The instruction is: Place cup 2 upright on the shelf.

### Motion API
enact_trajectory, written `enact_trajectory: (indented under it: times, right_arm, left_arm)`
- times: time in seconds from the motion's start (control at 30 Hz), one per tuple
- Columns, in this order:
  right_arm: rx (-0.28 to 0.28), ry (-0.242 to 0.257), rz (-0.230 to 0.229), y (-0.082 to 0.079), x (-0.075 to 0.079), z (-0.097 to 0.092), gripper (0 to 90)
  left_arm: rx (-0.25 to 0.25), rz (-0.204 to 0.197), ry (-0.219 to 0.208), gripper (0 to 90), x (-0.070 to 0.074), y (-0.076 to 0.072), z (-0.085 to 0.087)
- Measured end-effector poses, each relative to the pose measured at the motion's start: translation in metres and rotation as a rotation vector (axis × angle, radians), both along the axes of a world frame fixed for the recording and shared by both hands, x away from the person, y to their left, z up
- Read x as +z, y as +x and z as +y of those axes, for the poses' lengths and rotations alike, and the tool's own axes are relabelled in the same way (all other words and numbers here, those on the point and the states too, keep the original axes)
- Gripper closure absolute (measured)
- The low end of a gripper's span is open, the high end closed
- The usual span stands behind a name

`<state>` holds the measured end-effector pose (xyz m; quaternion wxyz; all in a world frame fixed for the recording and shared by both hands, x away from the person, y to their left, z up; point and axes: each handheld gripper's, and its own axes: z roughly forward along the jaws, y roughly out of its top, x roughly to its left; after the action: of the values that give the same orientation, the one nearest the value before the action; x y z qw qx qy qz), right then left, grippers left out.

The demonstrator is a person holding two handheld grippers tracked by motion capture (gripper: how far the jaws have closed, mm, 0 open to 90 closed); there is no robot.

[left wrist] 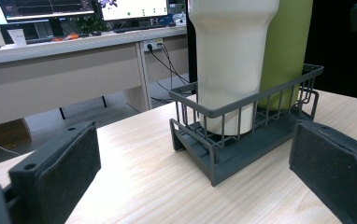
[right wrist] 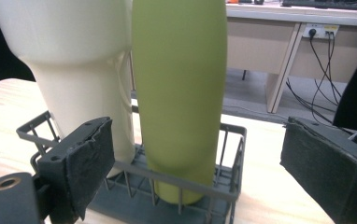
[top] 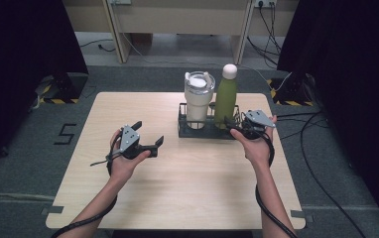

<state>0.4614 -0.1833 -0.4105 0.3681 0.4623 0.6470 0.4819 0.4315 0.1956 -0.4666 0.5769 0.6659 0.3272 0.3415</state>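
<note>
Nothing's been grabbed yet as far as we can see. Our left gripper (top: 150, 139) hangs spread wide over mid-table (top: 128, 198). Cream tumbler (top: 198, 99) and green bottle (top: 225, 96) both sit in the rack (top: 187, 133) by the far edge. Right gripper (top: 237, 126), jaws wide, sits just beside the bottle. Loads of bare table near us.

Both grippers' fingers (left wrist: 57, 175) wide apart
</note>
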Motion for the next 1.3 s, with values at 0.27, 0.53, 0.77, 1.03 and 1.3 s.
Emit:
enact_trajectory:
  times: [0.27,0.53,0.77,1.03,1.3]
  right_arm:
    - [-0.007,-0.009,0.01,-0.016,-0.008,-0.007,10.5]
    - [-0.014,-0.014,0.014,-0.031,-0.014,-0.015,10.8]
    - [-0.03,-0.012,0.019,-0.046,-0.022,-0.024,10.9]
    - [-0.046,-0.015,0.027,-0.061,-0.032,-0.034,11.3]
    - [-0.065,-0.014,0.041,-0.073,-0.043,-0.043,11.6]
  left_arm:
    - [-0.002,0.001,-0.001,1.2,0.0,-0.001,0.0]
    - [0.001,0.002,0.0,1.2,-0.001,-0.001,0.0]
    - [0.001,0.003,0.0,1.2,-0.001,-0.002,0.0]
    - [0.002,0.003,0.001,1.2,-0.001,-0.002,0.0]
    - [0.001,0.004,0.004,1.2,-0.001,-0.002,0.0]
